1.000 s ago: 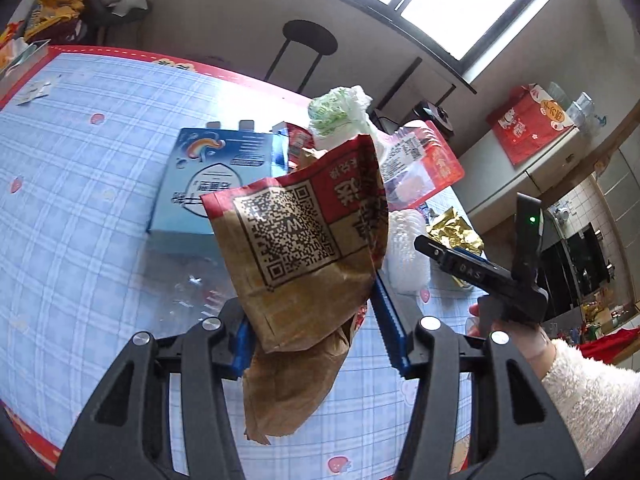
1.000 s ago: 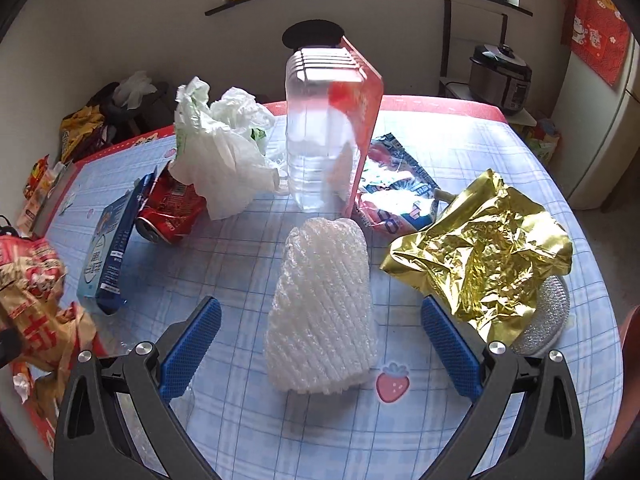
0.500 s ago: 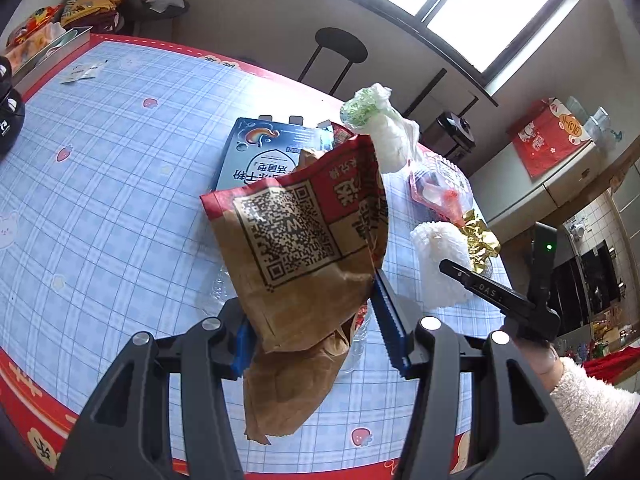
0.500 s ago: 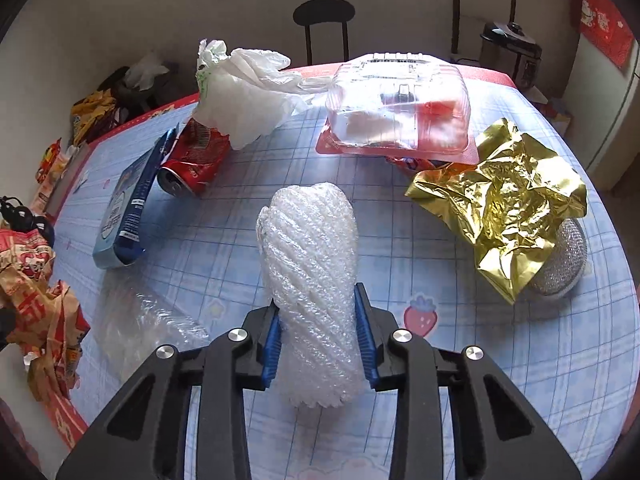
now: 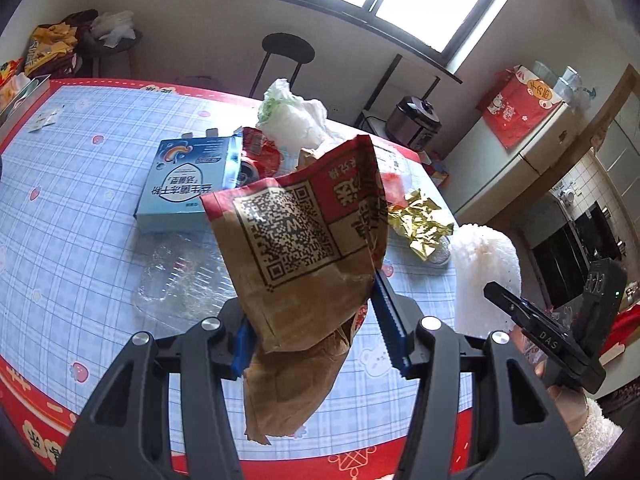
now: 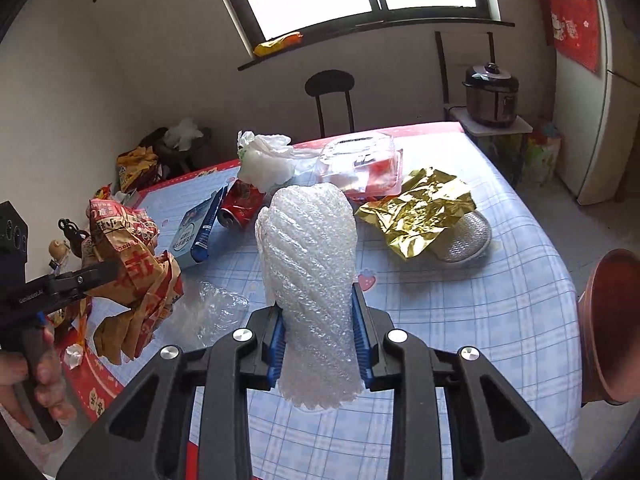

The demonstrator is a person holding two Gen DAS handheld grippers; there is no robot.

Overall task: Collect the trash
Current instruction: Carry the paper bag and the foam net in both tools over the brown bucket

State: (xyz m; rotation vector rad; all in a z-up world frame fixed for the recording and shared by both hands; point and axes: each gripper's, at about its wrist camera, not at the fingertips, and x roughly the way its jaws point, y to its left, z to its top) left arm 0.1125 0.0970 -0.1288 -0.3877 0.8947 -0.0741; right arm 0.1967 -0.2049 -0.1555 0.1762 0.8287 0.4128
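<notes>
Right wrist view shows the right claw (image 6: 319,334) clenched on the foam net sleeve (image 6: 310,276), its long axis upright above the counter (image 6: 480,300), while the left claw (image 5: 316,332) grips the paper bag (image 5: 304,256) off to the left.

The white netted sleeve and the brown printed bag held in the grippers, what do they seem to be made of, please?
White netted sleeve: apparently soft plastic foam mesh, translucent, bubbly ridges. Brown printed bag: seemingly kraft paper, matte, sharply creased.
</notes>
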